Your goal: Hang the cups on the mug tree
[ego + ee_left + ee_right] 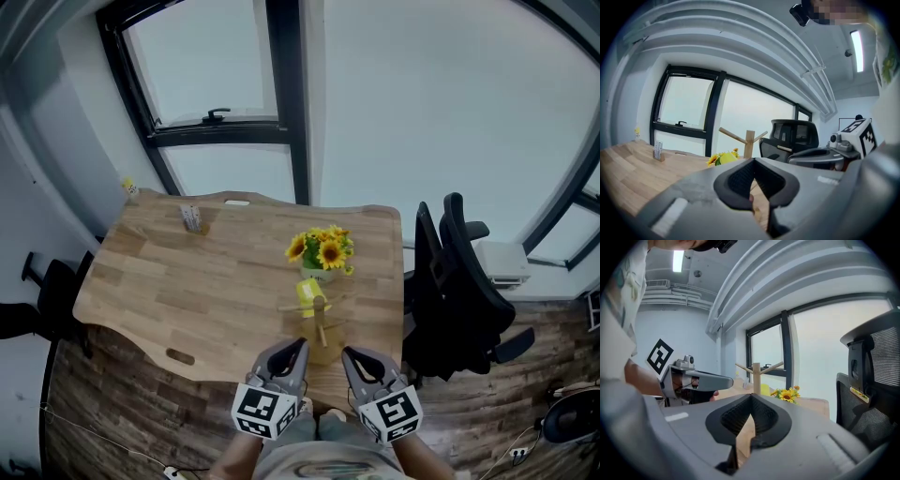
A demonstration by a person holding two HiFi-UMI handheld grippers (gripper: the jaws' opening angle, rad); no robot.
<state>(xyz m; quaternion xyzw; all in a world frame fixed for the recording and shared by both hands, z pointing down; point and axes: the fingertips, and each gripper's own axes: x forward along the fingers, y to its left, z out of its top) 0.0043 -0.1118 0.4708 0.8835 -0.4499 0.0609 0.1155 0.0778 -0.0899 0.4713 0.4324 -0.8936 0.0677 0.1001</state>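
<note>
yellow cup (309, 293): just below centre in the head view, up against an arm of the wooden mug tree (322, 330) and apparently hung on it. in the right gripper view it shows low beside the trunk (756, 373), under the forked arms.

mug tree: stands near the lower edge of the table (187, 281). sunflowers (323, 248) are just above it in the frame. a small card stand (191, 217) sits well apart, toward the table's upper left.

left claw (300, 345): bottom centre of the head view, just below the tree base and not touching it. its own view shows the jaws clenched, the ribbed pads meeting at the tip (753, 161). nothing is gripped. a sliver of table shows through the slot below the tip.

right claw (348, 352): level with the left and just to its right. jaws are likewise clenched tip to tip (751, 395) and empty, with table wood visible through the slot.

black office chair (450, 281): off the table's right edge.
</note>
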